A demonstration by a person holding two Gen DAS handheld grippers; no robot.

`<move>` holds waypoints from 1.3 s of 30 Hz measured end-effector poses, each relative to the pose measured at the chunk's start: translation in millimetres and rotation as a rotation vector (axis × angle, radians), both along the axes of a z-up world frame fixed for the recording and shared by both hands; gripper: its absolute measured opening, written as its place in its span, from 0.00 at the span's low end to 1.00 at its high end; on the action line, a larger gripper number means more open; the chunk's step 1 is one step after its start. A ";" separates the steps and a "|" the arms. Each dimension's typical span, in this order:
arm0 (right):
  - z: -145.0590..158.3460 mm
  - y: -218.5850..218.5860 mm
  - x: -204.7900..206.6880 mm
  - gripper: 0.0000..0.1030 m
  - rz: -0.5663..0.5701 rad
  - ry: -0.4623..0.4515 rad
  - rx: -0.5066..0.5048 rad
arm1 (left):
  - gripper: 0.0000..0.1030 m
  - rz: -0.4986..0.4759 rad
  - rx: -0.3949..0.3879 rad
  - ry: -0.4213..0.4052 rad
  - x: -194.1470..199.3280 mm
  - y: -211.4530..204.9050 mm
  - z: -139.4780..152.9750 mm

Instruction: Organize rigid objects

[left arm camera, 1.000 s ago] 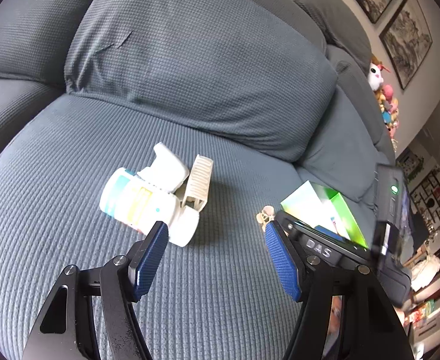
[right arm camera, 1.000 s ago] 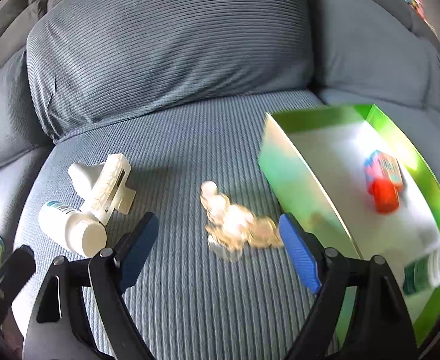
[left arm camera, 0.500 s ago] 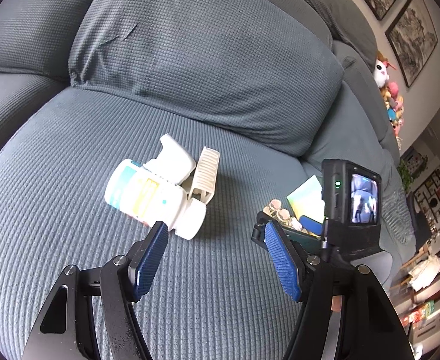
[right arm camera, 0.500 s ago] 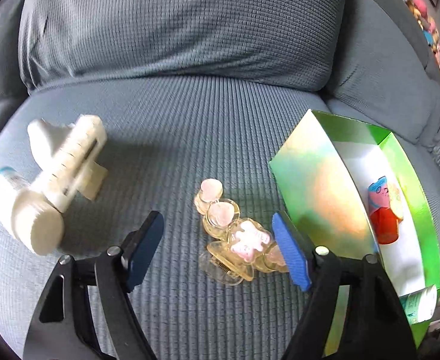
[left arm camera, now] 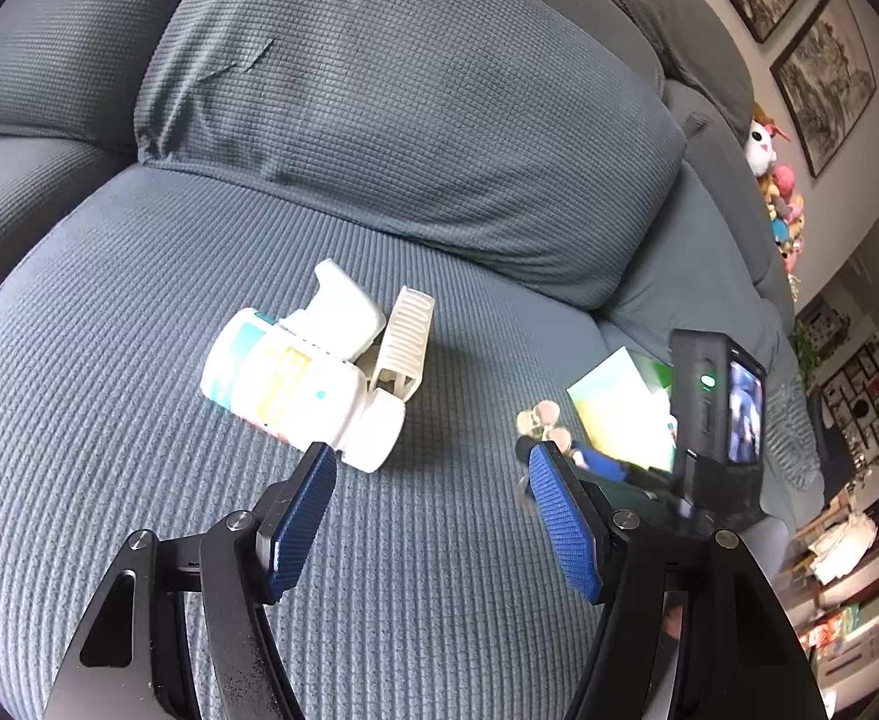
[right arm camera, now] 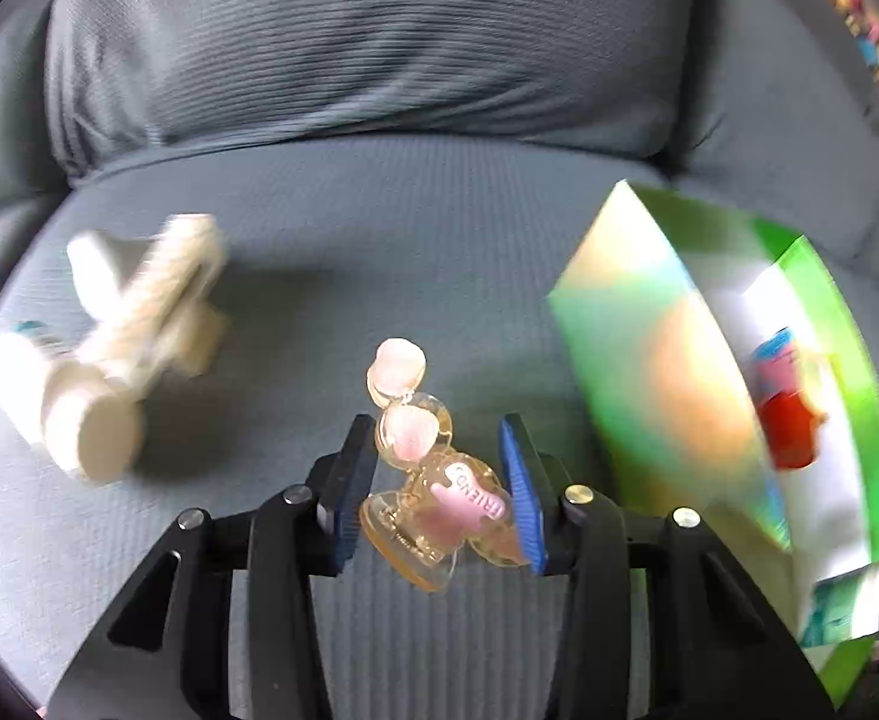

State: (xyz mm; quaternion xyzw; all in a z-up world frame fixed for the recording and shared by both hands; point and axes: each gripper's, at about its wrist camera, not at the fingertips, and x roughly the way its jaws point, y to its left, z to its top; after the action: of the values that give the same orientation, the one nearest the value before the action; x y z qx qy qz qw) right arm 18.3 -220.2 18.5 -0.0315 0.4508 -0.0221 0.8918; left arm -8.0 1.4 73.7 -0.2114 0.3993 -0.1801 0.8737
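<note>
A clear amber hair clip (right arm camera: 457, 498) with pink shapes lies on the grey sofa seat (right arm camera: 379, 240). My right gripper (right arm camera: 436, 429) is closing around it, and both blue pads touch its sides. The left wrist view shows the same clip (left arm camera: 538, 417) just past my right gripper's blue fingers (left arm camera: 598, 461). My left gripper (left arm camera: 430, 456) hovers open over the seat with nothing between its pads. Just beyond its left pad lie a white bottle (left arm camera: 283, 384) and a white claw clip (left arm camera: 406, 330).
A green open box (right arm camera: 649, 390) stands to the right of the hair clip and holds a red and blue toy (right arm camera: 790, 396) and a small bottle (right arm camera: 841, 606). The back cushion (left arm camera: 409, 90) rises behind. Plush toys (left arm camera: 781, 198) sit far right.
My right gripper has dropped toward the hair clip and narrowed its jaws from wide apart to touching the clip. The left gripper has stayed where it was, still open.
</note>
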 end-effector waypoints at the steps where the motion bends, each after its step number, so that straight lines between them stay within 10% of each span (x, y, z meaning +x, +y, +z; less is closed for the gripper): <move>1: 0.6 2.2 -2.9 0.40 0.016 0.008 0.020 | 0.65 0.001 -0.001 0.002 0.1 0.3 -0.2; 14: -3.9 31.9 -40.6 0.40 0.233 0.146 0.492 | 0.65 0.060 -0.024 0.022 2.8 16.0 -2.4; 25: 1.3 18.0 -42.0 0.62 0.142 0.132 0.572 | 0.66 0.089 0.024 0.092 7.6 21.8 -11.0; 39: 10.7 0.5 -45.8 0.62 0.163 0.107 0.644 | 0.66 -0.121 0.058 0.199 -0.9 -17.5 -21.8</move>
State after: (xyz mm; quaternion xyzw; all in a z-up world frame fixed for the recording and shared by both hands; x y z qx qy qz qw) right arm -27.5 -219.7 29.2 0.2149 0.4767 0.1947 0.8298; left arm -8.9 -16.1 51.9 -0.1785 0.5012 -0.1992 0.8230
